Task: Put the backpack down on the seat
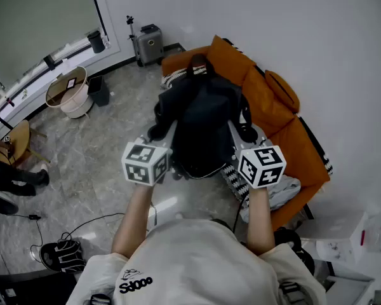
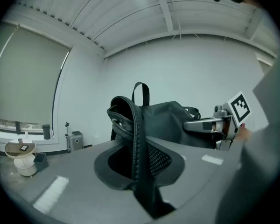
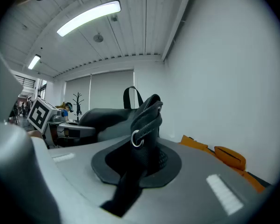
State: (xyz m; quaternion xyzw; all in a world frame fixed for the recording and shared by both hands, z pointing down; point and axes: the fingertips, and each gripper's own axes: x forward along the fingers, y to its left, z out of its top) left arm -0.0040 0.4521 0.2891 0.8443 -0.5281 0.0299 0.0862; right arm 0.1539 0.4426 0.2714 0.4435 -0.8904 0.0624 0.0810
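At the lower left of the head view, your white shirt (image 1: 197, 259) carried dark print (image 1: 135, 284) that looked like "Sdooo", though it was not sharp. A small emblem (image 1: 133, 274) sat just above it, too small to read.

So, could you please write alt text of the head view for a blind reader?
A person holds a black backpack up by its shoulder straps, the left tongs and the right tongs each shut on one, with an orange sofa beyond.
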